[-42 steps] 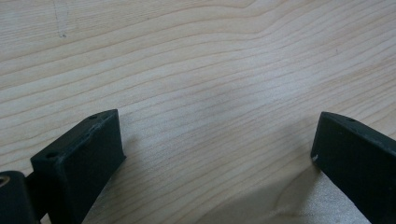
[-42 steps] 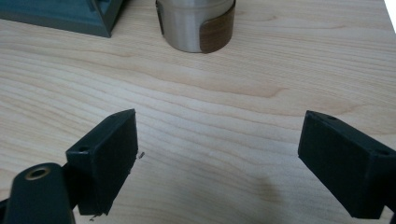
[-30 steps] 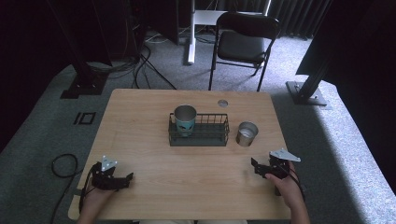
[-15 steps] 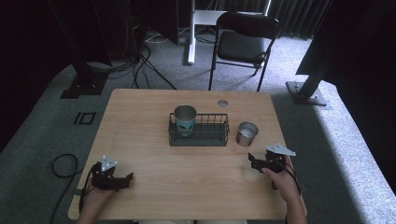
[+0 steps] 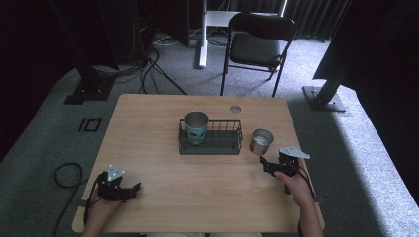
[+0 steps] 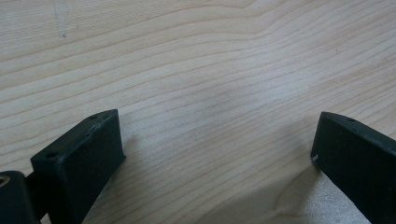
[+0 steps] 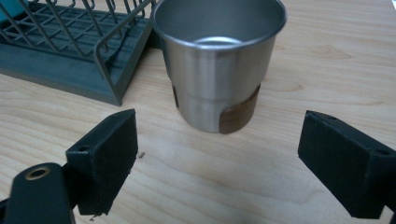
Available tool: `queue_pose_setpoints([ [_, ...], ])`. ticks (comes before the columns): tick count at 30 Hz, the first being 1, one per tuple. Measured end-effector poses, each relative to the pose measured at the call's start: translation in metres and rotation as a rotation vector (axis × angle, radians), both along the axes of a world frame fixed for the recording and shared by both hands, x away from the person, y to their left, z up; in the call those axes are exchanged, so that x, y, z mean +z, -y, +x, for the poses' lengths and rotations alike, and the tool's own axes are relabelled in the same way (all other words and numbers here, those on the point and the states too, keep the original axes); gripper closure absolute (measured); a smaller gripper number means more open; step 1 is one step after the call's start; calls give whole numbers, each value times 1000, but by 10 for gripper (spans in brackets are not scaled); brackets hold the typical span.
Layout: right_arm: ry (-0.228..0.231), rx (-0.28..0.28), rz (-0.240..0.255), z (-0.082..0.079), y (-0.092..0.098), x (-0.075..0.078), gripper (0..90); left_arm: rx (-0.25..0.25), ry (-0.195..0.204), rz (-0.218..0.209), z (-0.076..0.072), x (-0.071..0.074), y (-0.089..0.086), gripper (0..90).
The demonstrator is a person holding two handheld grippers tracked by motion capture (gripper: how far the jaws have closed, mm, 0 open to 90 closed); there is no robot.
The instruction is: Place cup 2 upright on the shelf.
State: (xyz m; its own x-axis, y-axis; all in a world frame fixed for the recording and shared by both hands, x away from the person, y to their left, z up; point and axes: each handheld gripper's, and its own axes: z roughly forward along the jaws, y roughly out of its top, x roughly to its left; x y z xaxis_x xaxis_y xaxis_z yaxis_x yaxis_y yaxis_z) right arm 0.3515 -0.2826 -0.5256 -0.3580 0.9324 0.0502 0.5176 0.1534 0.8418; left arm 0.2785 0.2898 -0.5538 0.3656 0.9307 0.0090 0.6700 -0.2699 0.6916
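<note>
Right hand-held gripper (image 7: 219,158) spread wide, steel cup (image 7: 218,60) upright just ahead, untouched, wire rack (image 7: 79,51) beside it, left hand-held gripper (image 6: 215,158) spread over bare table (image 6: 196,70)

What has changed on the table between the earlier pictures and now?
The right gripper has moved up the table toward the steel cup, jaws open, with the cup just ahead and not yet gripped. Nothing was taken hold of or let go. The left gripper stayed near the table's front edge, jaws open and empty. The steel cup, the wire rack and the cup in the rack kept their places.
</note>
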Motion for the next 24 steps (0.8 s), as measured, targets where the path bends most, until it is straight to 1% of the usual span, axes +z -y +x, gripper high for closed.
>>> queue_pose_setpoints([
  [3,4,-5,-12,5,-1,0,118,0,1,0,0,0,0,28],
  [6,14,-11,-13,9,-2,0,118,0,1,0,0,0,0,28],
  [10,18,-19,6,15,-2,0,118,0,0,0,0,0,0,28],
  [16,29,-17,4,24,-5,5,117,0,0,0,0,0,0,28],
  [19,34,-13,-15,31,-8,8,117,0,0,0,0,0,0,28],
  [24,39,-17,-11,37,-10,10,117,0,0,0,0,0,0,28],
])
